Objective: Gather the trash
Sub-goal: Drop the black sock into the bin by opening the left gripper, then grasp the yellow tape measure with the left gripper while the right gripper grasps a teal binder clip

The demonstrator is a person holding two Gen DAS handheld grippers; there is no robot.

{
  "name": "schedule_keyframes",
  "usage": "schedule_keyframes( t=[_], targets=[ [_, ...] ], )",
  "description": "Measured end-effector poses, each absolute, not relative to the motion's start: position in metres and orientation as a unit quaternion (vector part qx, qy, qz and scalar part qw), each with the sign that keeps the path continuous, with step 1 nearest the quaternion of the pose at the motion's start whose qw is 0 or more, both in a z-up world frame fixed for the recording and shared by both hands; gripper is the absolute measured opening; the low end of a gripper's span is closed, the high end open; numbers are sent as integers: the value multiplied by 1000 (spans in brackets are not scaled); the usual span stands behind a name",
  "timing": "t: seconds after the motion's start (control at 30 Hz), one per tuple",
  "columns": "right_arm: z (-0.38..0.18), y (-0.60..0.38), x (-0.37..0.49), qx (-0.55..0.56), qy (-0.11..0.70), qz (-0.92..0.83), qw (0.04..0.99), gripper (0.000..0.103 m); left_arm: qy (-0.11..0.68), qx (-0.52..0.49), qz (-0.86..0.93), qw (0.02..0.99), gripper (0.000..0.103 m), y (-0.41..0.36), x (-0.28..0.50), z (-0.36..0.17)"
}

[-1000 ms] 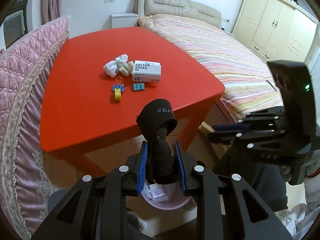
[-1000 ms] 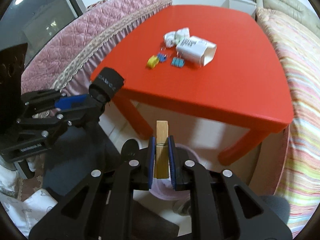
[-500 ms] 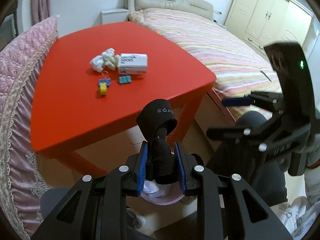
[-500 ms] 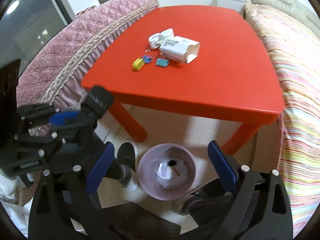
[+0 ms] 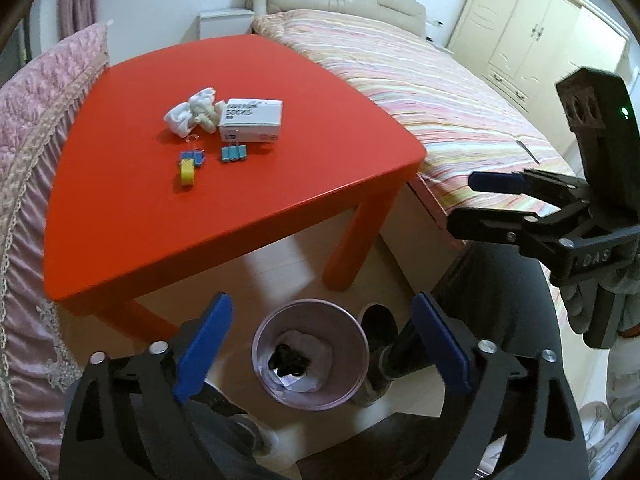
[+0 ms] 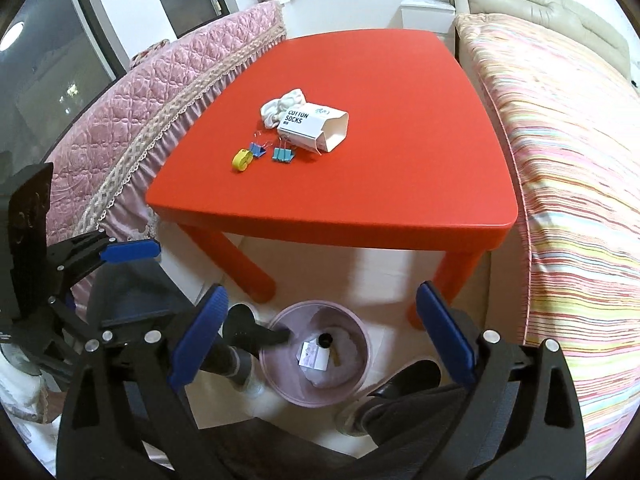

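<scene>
A pink trash bin (image 5: 352, 390) stands on the floor below the red table's front edge; it also shows in the right wrist view (image 6: 360, 388). A black sock (image 5: 290, 360) lies inside it on white paper, and a wooden clothespin (image 6: 333, 356) lies in it too. My left gripper (image 5: 320, 344) is open and empty above the bin. My right gripper (image 6: 320, 336) is open and empty above the bin. On the red table (image 5: 120, 216) lie a white COTTON SOCKS box (image 5: 250, 120), crumpled white tissue (image 5: 190, 114), blue binder clips (image 5: 233, 153) and a yellow tape roll (image 5: 187, 171).
A pink quilted sofa (image 6: 132, 112) lines the table's left side. A striped bed (image 6: 572, 152) runs along the right. Cream wardrobes (image 5: 548, 40) stand at the back right. The person's feet (image 6: 248, 336) stand beside the bin.
My right gripper opened first and the clothespin fell into the bin. Then my left gripper opened and the black sock dropped into the bin.
</scene>
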State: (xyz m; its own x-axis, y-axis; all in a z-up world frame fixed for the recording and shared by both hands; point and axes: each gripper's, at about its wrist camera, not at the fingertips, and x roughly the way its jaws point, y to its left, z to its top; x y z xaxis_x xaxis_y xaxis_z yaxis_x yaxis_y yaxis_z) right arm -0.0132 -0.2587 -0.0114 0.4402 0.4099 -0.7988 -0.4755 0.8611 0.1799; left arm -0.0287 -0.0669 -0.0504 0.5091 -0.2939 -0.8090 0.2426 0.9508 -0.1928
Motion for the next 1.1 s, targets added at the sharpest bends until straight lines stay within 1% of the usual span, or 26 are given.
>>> schedule_keyframes(
  t=[0.03, 0.17, 0.7, 1.1],
  targets=[
    [-12, -258, -13, -33, 461, 262, 847, 95, 471, -30, -148, 869, 93, -65, -28, -51],
    [-15, -255, -14, -32, 463, 265, 845, 95, 472, -41, -131, 871, 95, -55, -27, -52],
    [-10, -236, -5, -45, 459, 278, 842, 96, 454, -76, -76, 884, 95, -18, -7, -38],
    [-7, -228, 3, -45, 458, 283, 842, 96, 463, -58, -50, 883, 95, -1, 56, -26]
  ],
)
